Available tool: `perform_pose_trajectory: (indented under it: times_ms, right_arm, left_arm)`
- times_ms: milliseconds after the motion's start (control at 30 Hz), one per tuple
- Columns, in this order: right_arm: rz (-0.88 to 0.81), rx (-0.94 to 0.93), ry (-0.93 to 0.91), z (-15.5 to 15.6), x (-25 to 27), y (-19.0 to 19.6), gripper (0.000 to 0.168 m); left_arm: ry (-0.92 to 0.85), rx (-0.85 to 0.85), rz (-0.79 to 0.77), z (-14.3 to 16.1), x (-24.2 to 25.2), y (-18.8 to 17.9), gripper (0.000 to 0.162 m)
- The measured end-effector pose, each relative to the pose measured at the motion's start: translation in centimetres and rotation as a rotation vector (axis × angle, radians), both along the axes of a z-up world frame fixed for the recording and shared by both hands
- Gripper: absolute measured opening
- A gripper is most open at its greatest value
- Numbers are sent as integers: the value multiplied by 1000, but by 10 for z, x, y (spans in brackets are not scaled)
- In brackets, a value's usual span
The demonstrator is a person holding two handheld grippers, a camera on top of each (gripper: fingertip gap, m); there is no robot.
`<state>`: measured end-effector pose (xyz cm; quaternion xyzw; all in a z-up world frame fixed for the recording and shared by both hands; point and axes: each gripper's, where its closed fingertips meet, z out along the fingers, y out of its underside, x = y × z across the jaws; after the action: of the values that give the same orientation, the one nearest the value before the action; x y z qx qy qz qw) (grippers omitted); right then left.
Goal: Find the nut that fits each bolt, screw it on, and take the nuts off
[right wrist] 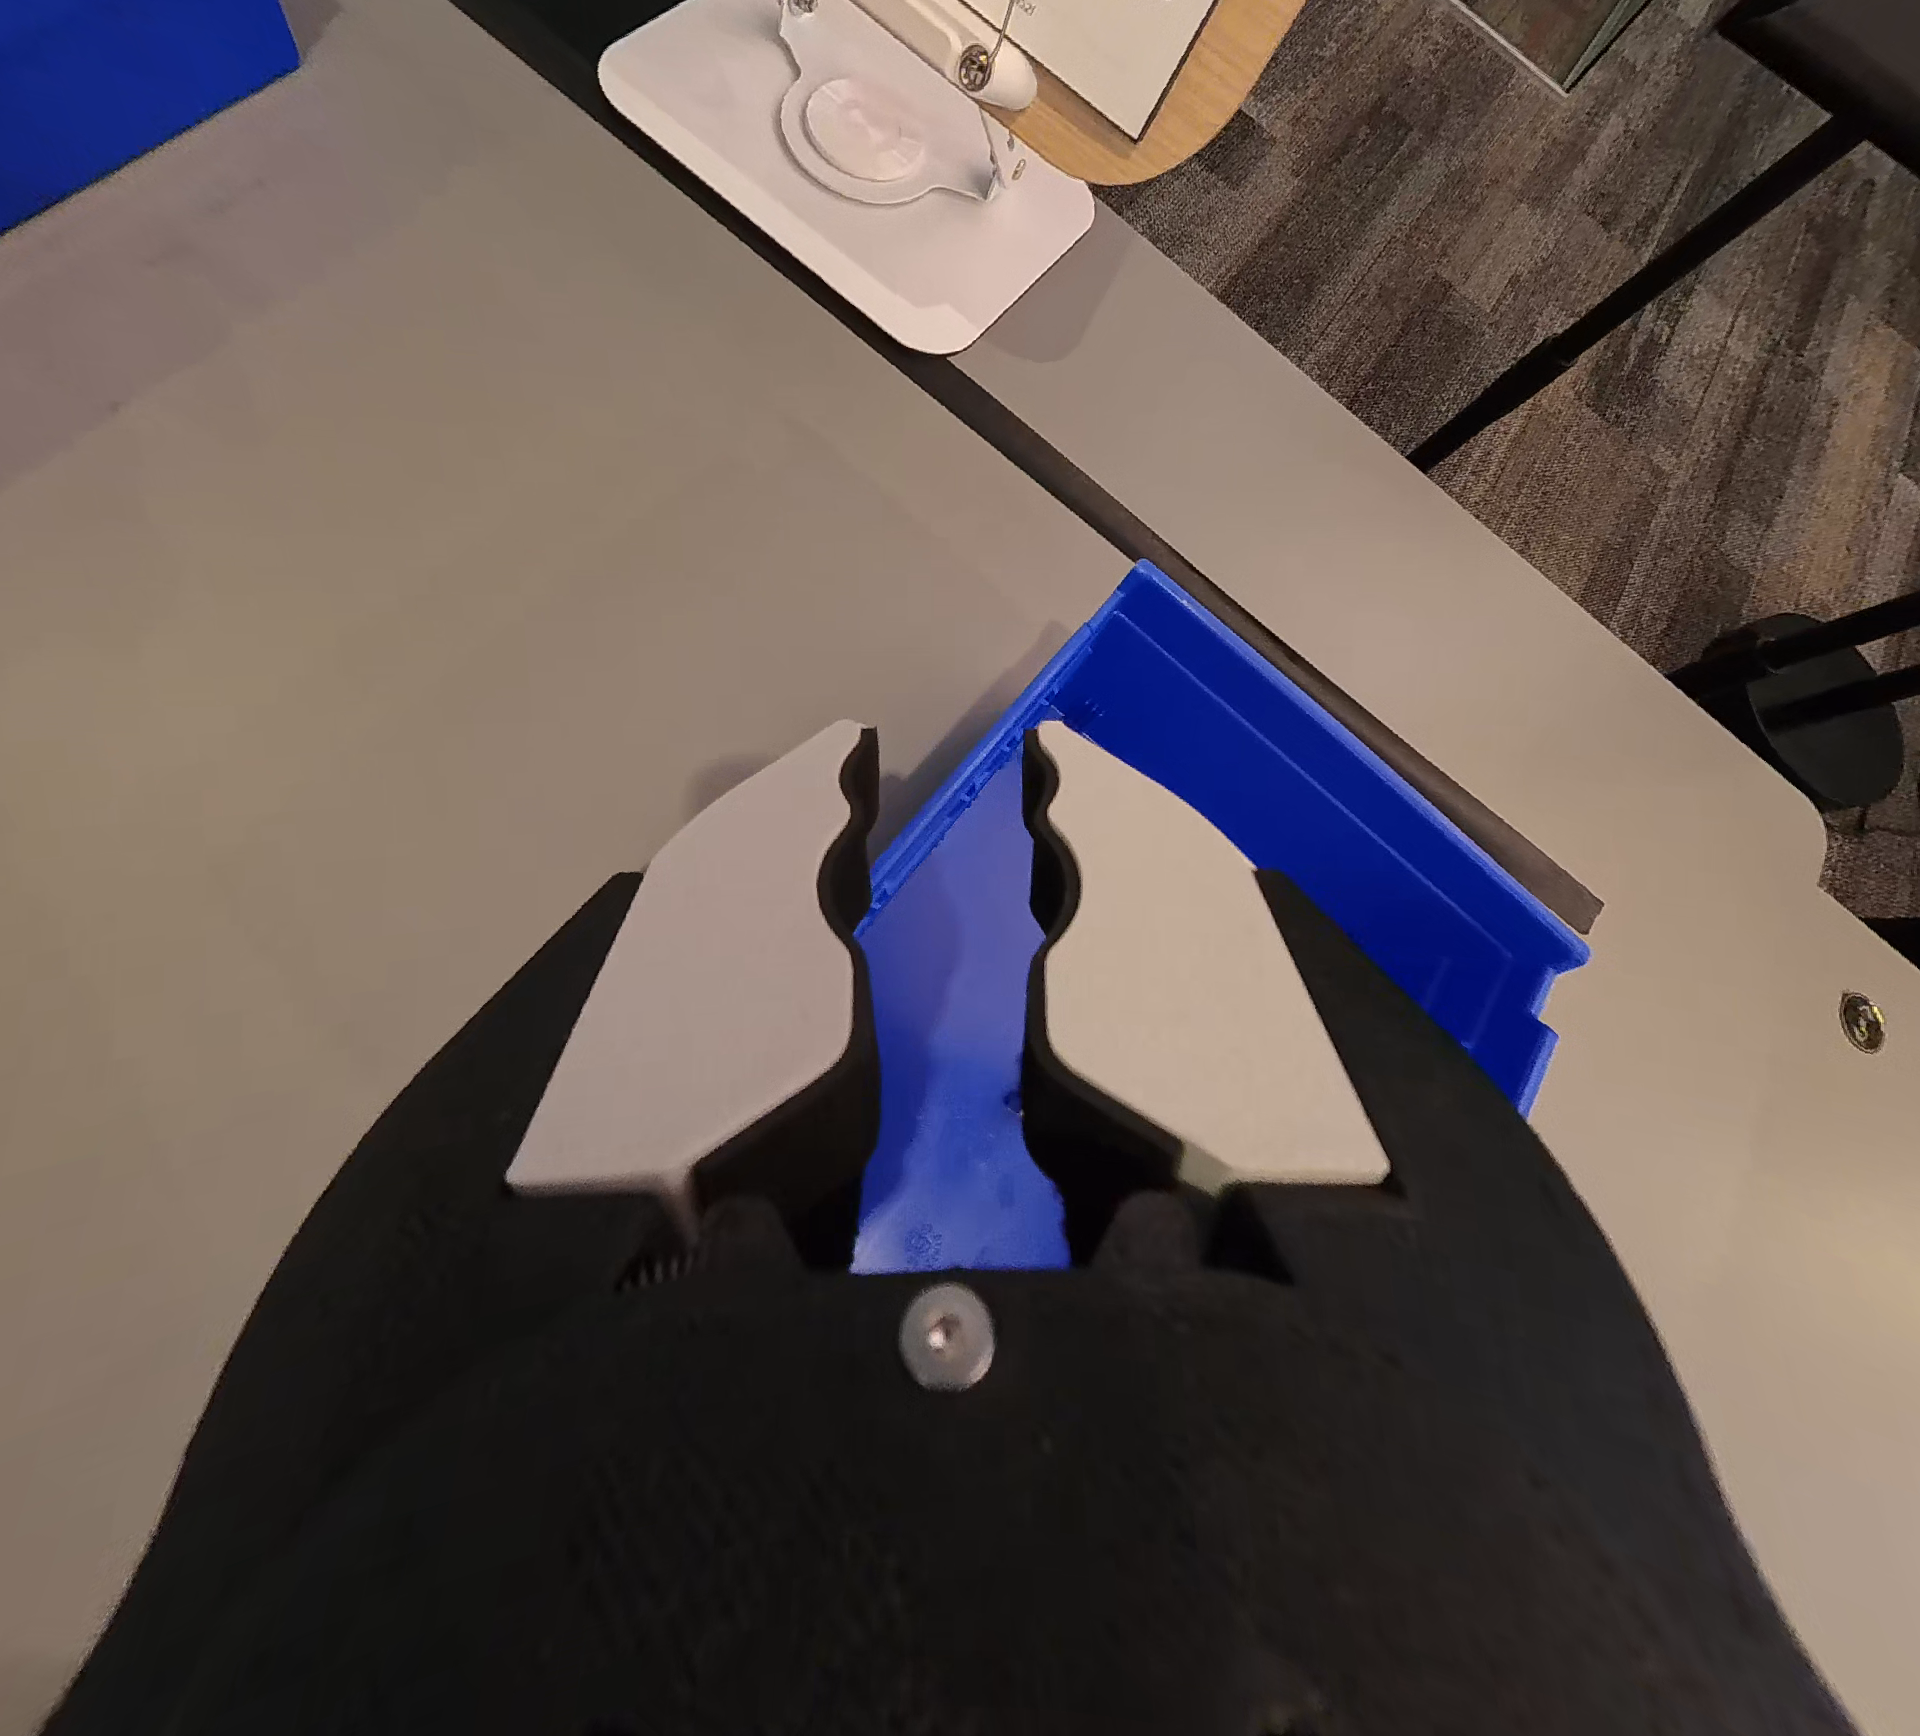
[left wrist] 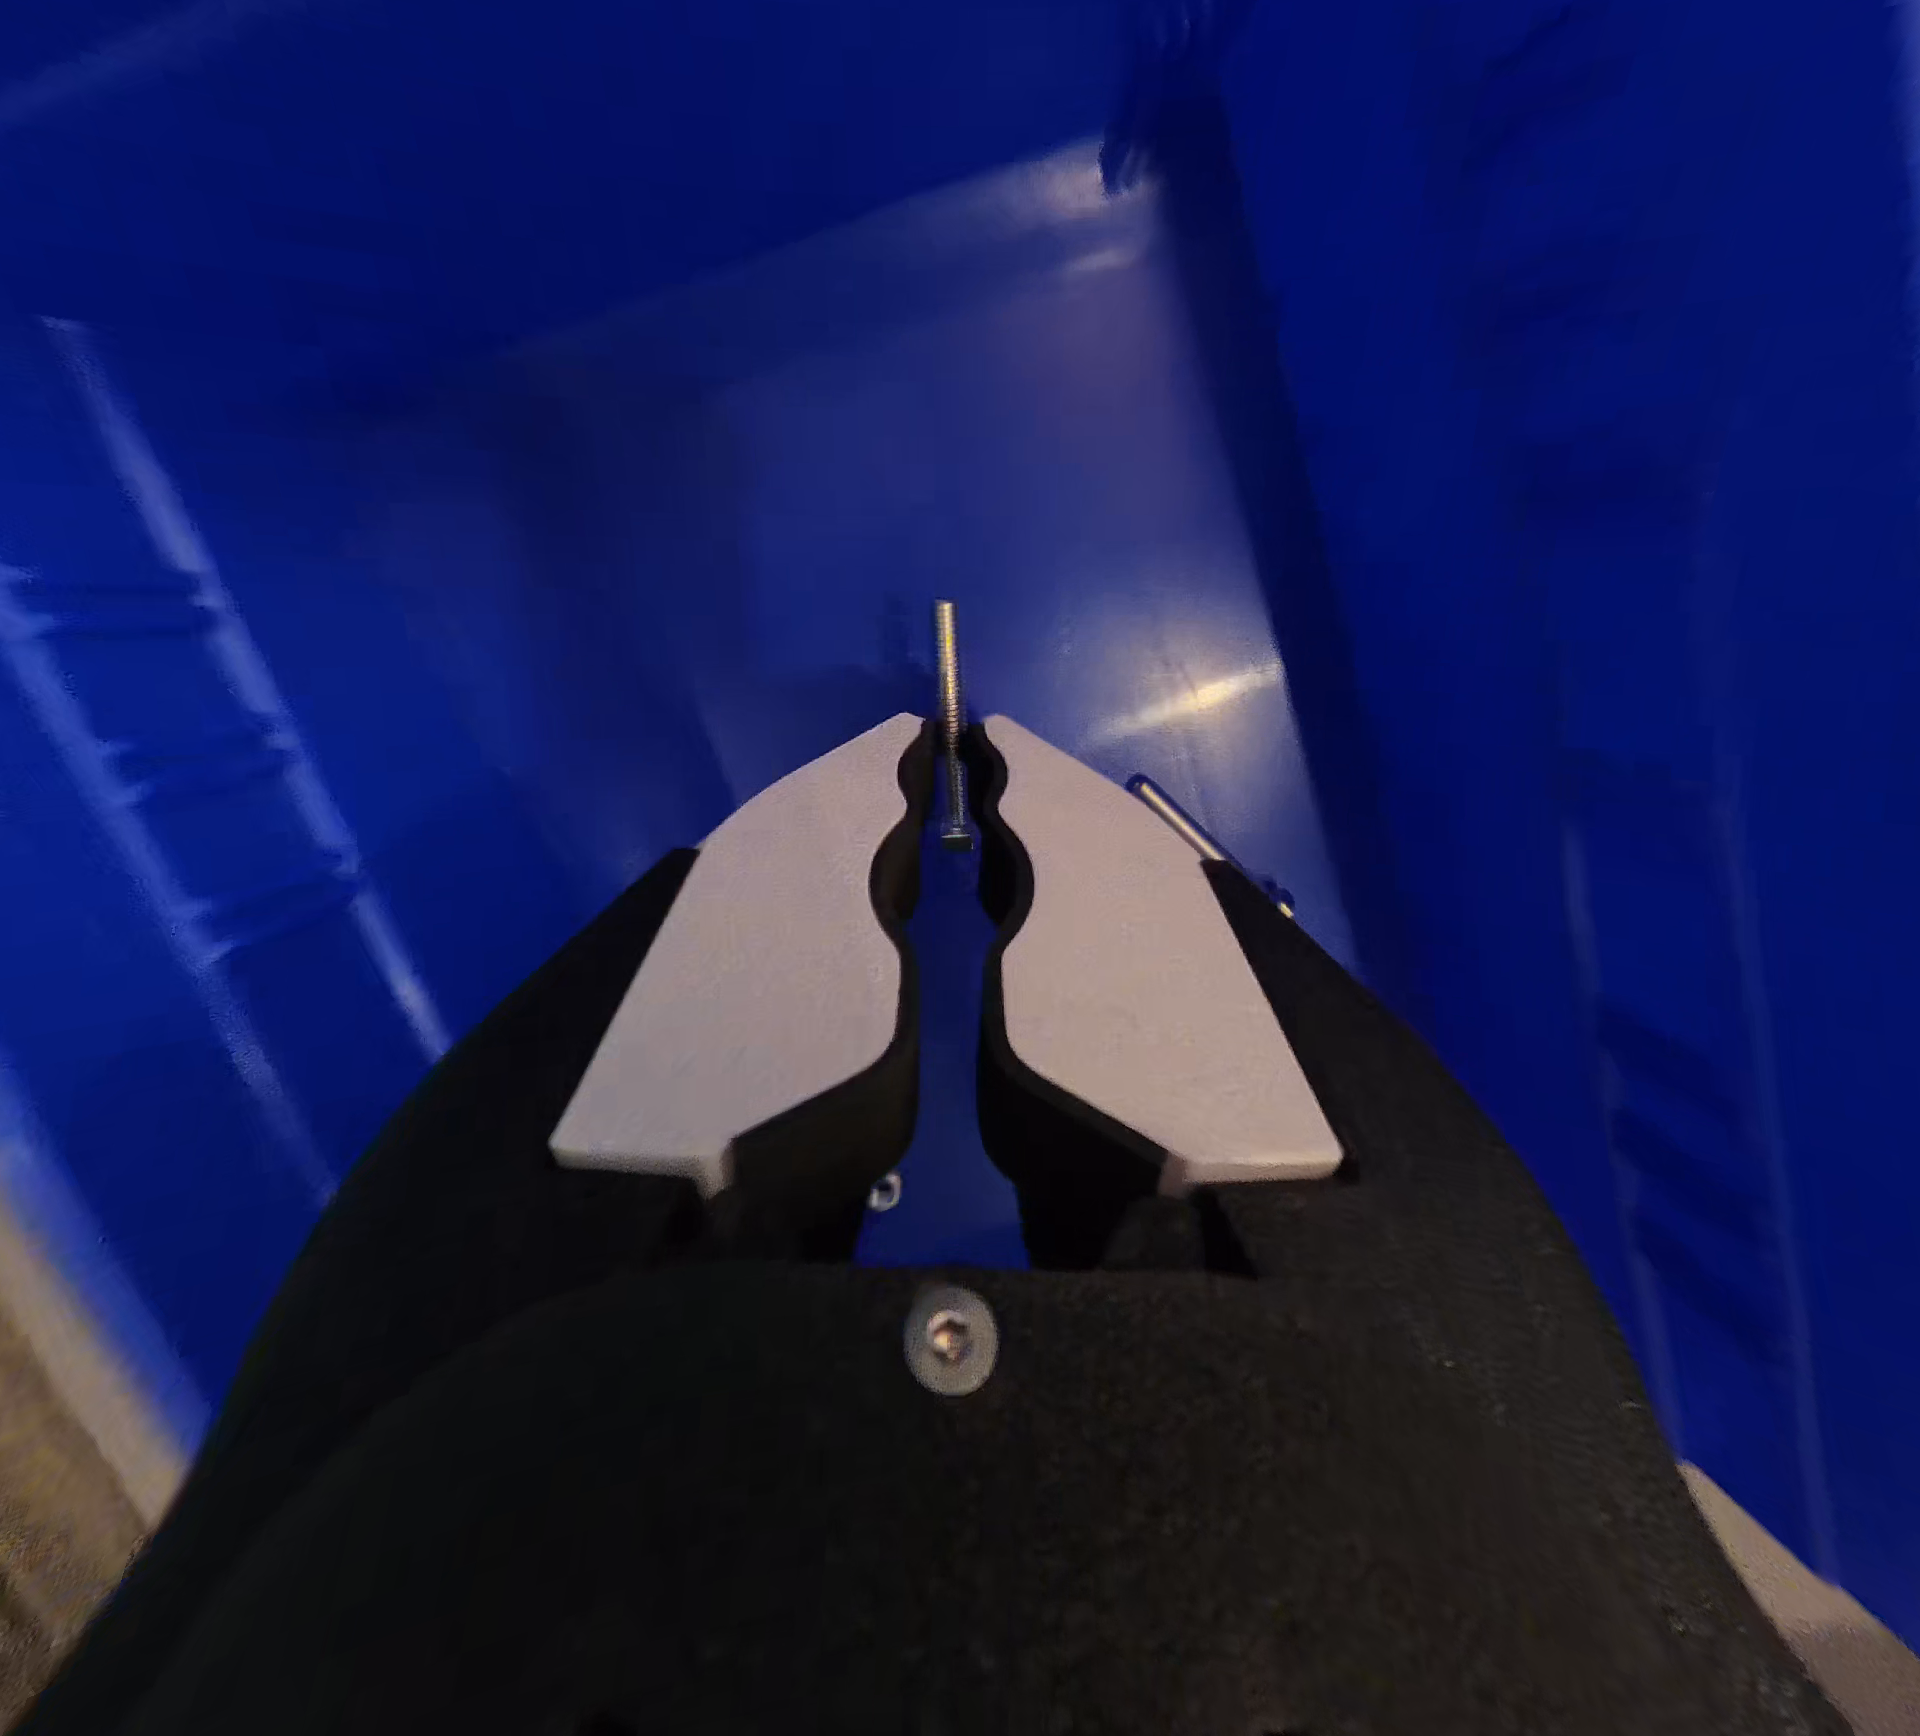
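In the left wrist view my left gripper (left wrist: 954, 730) is inside a blue bin (left wrist: 623, 336) and is shut on a thin silver bolt (left wrist: 945, 658). The bolt's threaded end sticks out past the tips and its head sits back between the fingers. Another silver bolt (left wrist: 1174, 819) lies on the bin floor just right of the gripper. A small nut (left wrist: 885, 1193) shows on the floor under the left finger. In the right wrist view my right gripper (right wrist: 951, 736) is open and empty, held above a second blue bin (right wrist: 1299, 813) on the grey table (right wrist: 468, 491).
A white stand (right wrist: 862, 211) holding a wooden board with a paper sheet sits at the table's far edge. Another blue bin (right wrist: 125, 3) is at the far left. The table edge runs diagonally to the right, with carpet floor (right wrist: 1507, 232) beyond. About 50 cm separates my left fingertips from my right.
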<state>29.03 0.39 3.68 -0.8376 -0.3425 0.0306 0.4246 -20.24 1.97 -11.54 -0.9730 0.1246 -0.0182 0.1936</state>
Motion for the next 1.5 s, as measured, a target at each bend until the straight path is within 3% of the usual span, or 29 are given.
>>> perform_pose_trajectory:
  times_ms: [133,267,367,533,700,867,1033,1167,1333,1500]
  right_arm:
    - [-7,5,-9,0,1,1,27]
    - [-17,6,-16,0,3,2,27]
    - [-21,-8,-22,-3,5,1,27]
    - [-14,-26,-51,-8,3,-2,27]
    - [-18,-47,-58,-11,7,-1,27]
    - [-25,-71,-67,-17,11,1,27]
    - [-12,-98,-82,-23,8,1,27]
    - [72,-112,0,-22,-13,-3,26]
    - [291,-75,298,1,-76,-13,26]
    - [476,-29,752,34,-149,-27,26]
  left_arm:
    - [-89,230,-106,76,31,-6,6]
    - [-204,390,-425,141,121,-46,5]
    - [-202,323,-596,129,184,-68,5]
    - [-53,169,-764,56,252,-71,5]
    - [-49,68,-784,7,277,-72,5]
    - [-51,31,-784,-9,283,-73,5]
    - [-59,64,-789,-8,287,-70,5]
    - [-160,147,-774,10,295,-64,5]
    - [-301,316,-726,49,300,-52,5]
    - [-439,600,-654,100,303,-42,6]
